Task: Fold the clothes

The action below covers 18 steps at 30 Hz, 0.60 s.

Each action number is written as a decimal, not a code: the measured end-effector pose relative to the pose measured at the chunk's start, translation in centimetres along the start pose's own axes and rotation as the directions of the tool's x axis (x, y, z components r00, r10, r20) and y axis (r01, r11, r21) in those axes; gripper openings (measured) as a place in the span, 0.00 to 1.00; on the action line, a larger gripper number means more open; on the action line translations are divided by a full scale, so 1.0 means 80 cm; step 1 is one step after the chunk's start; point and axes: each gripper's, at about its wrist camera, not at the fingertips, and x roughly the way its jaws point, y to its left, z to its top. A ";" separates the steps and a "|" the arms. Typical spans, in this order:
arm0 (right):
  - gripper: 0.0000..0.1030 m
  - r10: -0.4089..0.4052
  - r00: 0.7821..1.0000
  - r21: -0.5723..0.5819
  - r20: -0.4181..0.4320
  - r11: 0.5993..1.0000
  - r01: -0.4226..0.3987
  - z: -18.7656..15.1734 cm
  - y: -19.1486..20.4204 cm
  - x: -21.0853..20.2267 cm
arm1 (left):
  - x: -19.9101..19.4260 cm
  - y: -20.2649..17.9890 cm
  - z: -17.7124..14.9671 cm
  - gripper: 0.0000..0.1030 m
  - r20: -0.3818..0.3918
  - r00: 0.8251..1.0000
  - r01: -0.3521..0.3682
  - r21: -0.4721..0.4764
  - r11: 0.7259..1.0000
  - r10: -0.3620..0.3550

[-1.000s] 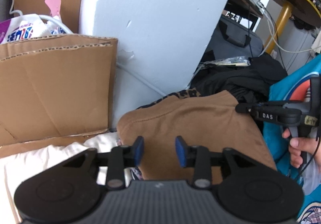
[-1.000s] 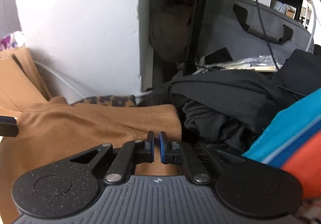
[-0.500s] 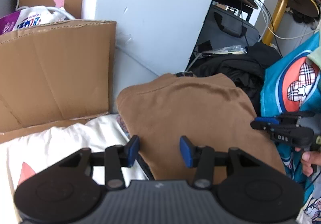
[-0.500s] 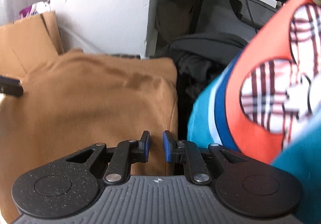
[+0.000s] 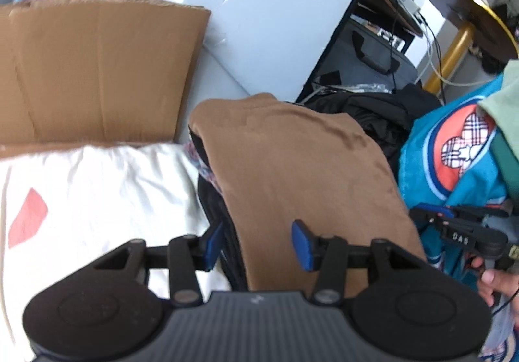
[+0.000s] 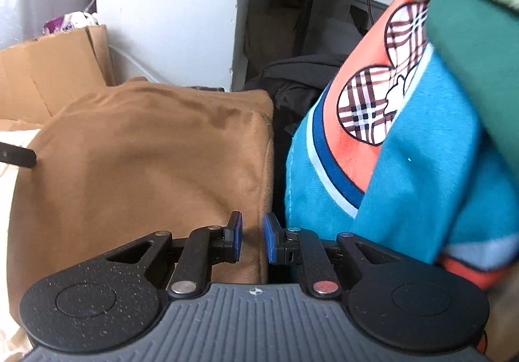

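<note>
Brown garment (image 5: pixel 292 167), cardboard (image 5: pixel 94 69), white wall (image 5: pixel 275 5)

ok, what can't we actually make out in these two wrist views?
- Brown garment: near edge hidden behind the left gripper body, left wrist view.
- What lies under it: only dark and patterned edges show.
- Teal printed garment: cut off by the frame's right edge, right wrist view.
- Right gripper: nothing between its fingers.
</note>
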 end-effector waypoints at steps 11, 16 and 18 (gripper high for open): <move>0.20 -0.027 0.997 -0.001 -0.075 1.000 0.027 -0.039 0.004 0.012 | 0.002 0.007 -0.062 0.48 -0.048 0.999 0.019 -0.109 0.994 -0.024; 0.20 -0.038 0.995 0.027 -0.093 0.999 0.040 -0.058 0.001 -0.001 | 0.001 0.009 -0.090 0.47 -0.084 0.996 0.031 -0.146 0.989 -0.044; 0.20 -0.038 0.994 0.029 -0.099 0.999 0.041 -0.066 0.002 -0.007 | 0.002 0.009 -0.100 0.45 -0.105 0.993 0.039 -0.145 0.989 -0.054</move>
